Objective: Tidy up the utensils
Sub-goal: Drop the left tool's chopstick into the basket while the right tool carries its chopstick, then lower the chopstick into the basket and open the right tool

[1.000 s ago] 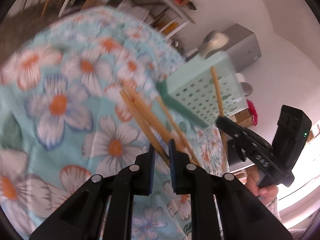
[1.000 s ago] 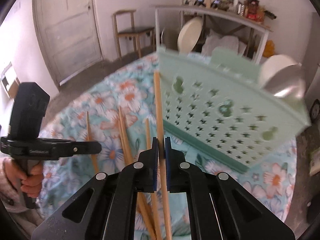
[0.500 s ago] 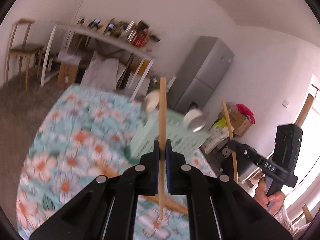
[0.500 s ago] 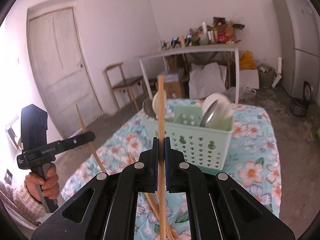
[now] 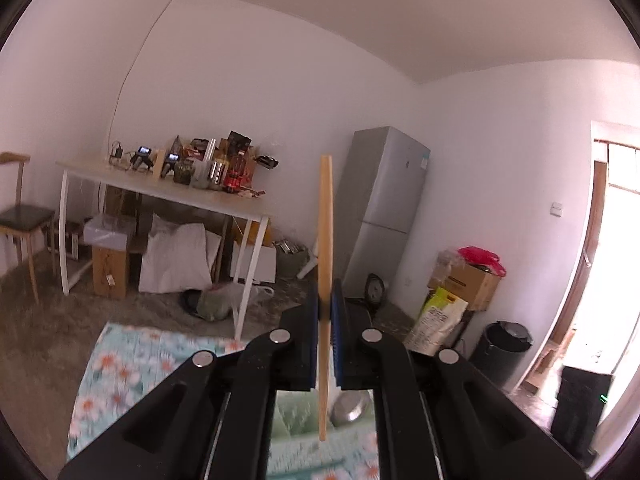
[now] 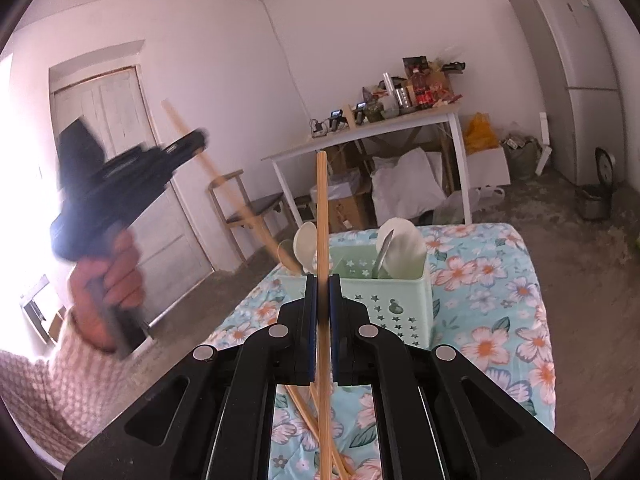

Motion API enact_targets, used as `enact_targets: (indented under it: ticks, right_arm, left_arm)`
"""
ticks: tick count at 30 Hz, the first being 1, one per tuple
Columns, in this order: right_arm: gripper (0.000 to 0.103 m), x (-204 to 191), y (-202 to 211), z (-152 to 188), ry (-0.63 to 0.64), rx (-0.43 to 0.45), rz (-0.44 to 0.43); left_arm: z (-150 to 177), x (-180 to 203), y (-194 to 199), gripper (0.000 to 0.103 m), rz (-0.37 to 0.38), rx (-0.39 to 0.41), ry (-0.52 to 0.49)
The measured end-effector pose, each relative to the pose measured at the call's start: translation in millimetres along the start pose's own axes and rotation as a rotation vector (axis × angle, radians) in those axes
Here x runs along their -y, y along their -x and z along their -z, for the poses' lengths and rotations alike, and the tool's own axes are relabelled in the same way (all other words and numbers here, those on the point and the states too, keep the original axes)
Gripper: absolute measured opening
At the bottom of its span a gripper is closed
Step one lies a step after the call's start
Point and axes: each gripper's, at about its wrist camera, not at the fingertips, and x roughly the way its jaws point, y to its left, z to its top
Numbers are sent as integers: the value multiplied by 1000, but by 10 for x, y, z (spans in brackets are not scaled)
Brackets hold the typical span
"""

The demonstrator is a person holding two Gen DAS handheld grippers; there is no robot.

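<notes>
Room: white-walled, with a fridge (image 6: 576, 76) at upper right and a cluttered side table (image 6: 372, 136) behind; a floral-clothed worktop (image 6: 500, 280) carries the task's things.
Left chopstick (image 5: 325, 280): pinched upright in the left gripper (image 5: 326, 340), jaws pressed on it; a second ago it lay among others on the cloth, and is now lifted clear.
Right chopstick (image 6: 322, 280): clamped in the right gripper (image 6: 321, 320), jaws closed on it, raised since then.
Basket (image 6: 384, 292): mint, centre frame, holding spoons (image 6: 400, 240).
Loose chopsticks (image 6: 308, 416): on the cloth, lower centre.
Meaning: both sticks look ready for dropping into the basket.
</notes>
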Motion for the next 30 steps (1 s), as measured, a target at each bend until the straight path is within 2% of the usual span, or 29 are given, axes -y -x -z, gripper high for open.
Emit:
enact_targets:
  ticks: [3,7,12,13,14,16,24,26,30]
  right_arm:
    - [4,16,4,-17,-3,2,-6]
    - [4,90,-25,-49,-18,-2,-20]
    - [4,165,-92,-90,-29,-5,-24]
    - [4,177,-111,-107,-33,-3,-27]
    - [4,184,-130,-128,-36,-2,-30]
    - [4,185,-163,-163,-39,2,-35]
    - [4,85,-340,-480,-42,51,-70]
    - [4,56,-422,-589,-45,70,-81]
    - [4,31,-608,-792,-47,102,-82]
  left_arm:
    - [26,0,-353,5,-42,-31,-31]
    - [252,-86,-892,5,-94,-128,-53]
    - [502,-240,-1161,7,-111,-227,-13]
    - [523,-254,-1163,14,-107,-233,-7]
    - [544,-260,-1151,28,-108,-237,-2]
    - [535,-280,-1095,38,-111,-228,9]
    - [444,-217,-564,60,-98,-151,-2]
    - [491,-246,-408,66,-81,-167,6]
    - [693,-363,-147,72,-37,-248,44]
